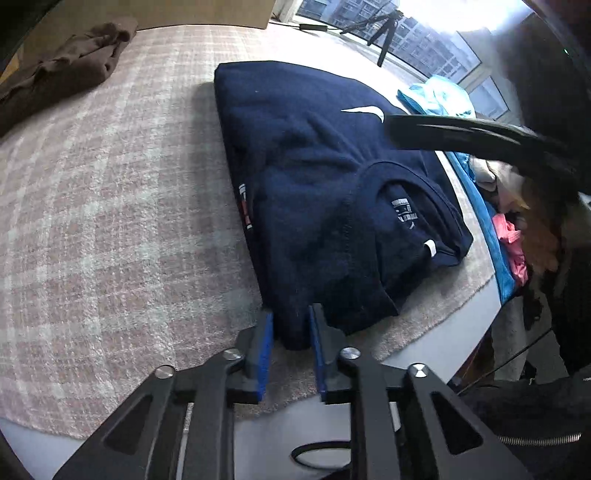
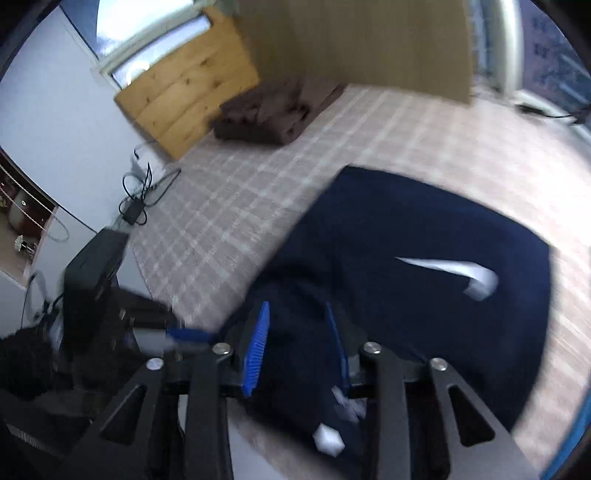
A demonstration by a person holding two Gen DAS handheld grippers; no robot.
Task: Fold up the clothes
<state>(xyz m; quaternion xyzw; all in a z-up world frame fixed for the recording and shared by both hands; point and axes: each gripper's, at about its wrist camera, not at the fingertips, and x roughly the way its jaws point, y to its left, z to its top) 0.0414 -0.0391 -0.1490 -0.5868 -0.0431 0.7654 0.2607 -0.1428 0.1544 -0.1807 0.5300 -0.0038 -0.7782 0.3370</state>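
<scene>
Navy sweatshirt (image 1: 332,192) lying folded in a thick rectangle on a pink-and-white plaid blanket (image 1: 110,221), white swoosh at the far end, collar and neck label toward the near right. Left gripper (image 1: 291,325) down at the near corner of the fold, blue pads (image 1: 264,354) standing narrowly apart either side of that corner, apparently closed on the thick edge, though contact hard to confirm. Right gripper (image 2: 299,325) over the near left part of the same garment (image 2: 424,258), blue pads a little apart with dark cloth between them; whether gripped or merely beneath, cannot tell through the blur. From the left wrist view, right gripper seen only as a dark blurred bar (image 1: 461,133) crossing above the sweatshirt's far right side.

Right wrist view smeared throughout; white tag (image 2: 328,439) near the bottom edge soft and shapeless. Lettering on the neck label too small to read. Red-and-white print at the left fold edge mostly tucked out of sight.

Folded brown garment (image 1: 70,62) at the far left of the blanket. Heap of blue, pink and pale clothes (image 1: 506,206) off the right edge. Wooden headboard (image 2: 184,96), cables (image 2: 144,195) on the floor, small tripod (image 1: 388,29) by a bright window (image 1: 436,40) with buildings outside.
</scene>
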